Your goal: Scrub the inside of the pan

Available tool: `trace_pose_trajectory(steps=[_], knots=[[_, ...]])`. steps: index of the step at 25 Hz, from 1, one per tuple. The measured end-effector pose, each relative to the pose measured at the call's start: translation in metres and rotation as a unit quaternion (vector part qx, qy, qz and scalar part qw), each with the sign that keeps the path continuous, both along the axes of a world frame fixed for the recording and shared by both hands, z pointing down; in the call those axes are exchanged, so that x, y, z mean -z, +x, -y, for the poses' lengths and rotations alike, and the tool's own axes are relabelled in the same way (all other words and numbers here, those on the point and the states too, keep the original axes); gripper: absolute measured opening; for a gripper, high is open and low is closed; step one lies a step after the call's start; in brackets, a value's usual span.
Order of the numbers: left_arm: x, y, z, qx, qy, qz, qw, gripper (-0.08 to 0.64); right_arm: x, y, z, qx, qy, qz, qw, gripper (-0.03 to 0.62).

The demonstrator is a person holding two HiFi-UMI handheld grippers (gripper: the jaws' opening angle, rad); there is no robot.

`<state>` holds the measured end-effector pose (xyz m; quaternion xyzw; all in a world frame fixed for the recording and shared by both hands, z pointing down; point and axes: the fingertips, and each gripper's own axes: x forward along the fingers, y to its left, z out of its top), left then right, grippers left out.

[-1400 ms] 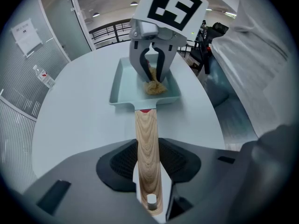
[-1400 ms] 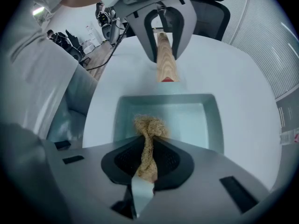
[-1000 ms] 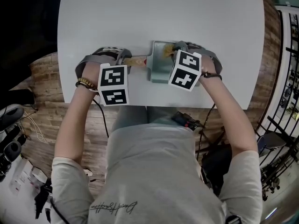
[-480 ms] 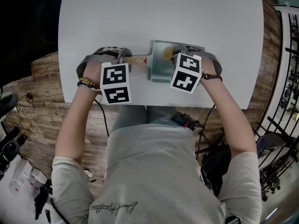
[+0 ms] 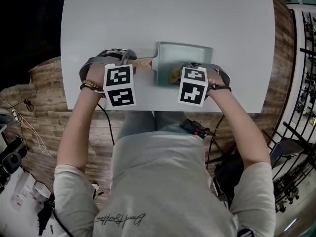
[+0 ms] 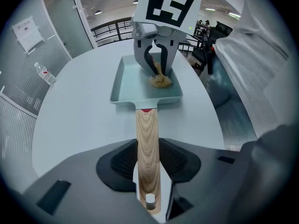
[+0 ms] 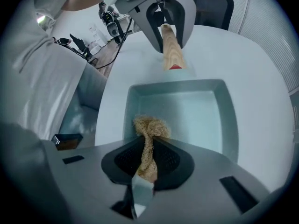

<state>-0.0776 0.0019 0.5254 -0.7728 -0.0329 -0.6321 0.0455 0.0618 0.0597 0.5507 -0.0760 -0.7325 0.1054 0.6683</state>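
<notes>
Pan point(image 5: 185, 58): on the white table point(image 5: 148, 14), close to its near edge; wooden handle point(image 6: 147, 129) points left.
Left gripper point(image 6: 149, 171): jaws clamped on that handle.
Right gripper point(image 7: 145, 160): jaws pinched tight on a tan fibre scrubber point(image 7: 149, 127), whose tuft rests on the pan floor by the near wall.
Hard to see: the marker cubes cover both sets of jaws (head view only).

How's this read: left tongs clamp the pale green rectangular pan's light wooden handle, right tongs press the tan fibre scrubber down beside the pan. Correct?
One error: the tan fibre scrubber is inside the pale green rectangular pan, against its wall, not beside it; the right gripper view shows this. The rest holds: left tongs clamp the light wooden handle, right tongs grip the scrubber.
</notes>
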Motion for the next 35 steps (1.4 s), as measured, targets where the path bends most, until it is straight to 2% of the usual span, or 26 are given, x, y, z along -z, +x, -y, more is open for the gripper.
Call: trace_pose_trajectory(steps=[3,6,11,17,25,30,35], knots=[[0.0,0.0,0.0,0.0,0.0,0.001,1.0,0.147,0.001,-0.001,-0.008,-0.002,-0.026,-0.001,1.0,0.066],[0.001,0.001,0.0,-0.002,-0.001,0.001,1.0,0.147,0.002,-0.001,-0.009,-0.012,-0.027,0.002,1.0,0.066],[0.001,0.001,-0.004,-0.011,-0.003,0.003,0.9999,0.147,0.0,0.001,-0.003,-0.014,0.024,0.009,1.0,0.066],[0.001,0.002,-0.005,-0.016,-0.005,0.003,0.9999,0.147,-0.004,0.014,0.061,-0.047,0.096,0.005,0.994,0.067],[0.003,0.0,-0.007,-0.011,-0.004,0.001,0.9999,0.147,-0.003,0.013,0.088,-0.03,0.177,0.009,0.984,0.071],[0.002,0.001,-0.003,0.001,-0.003,0.001,1.0,0.147,-0.003,0.014,0.088,-0.053,0.164,0.021,0.985,0.069],[0.001,0.001,0.001,0.006,-0.004,0.002,1.0,0.147,-0.003,0.017,0.066,-0.042,0.131,0.014,0.99,0.069]])
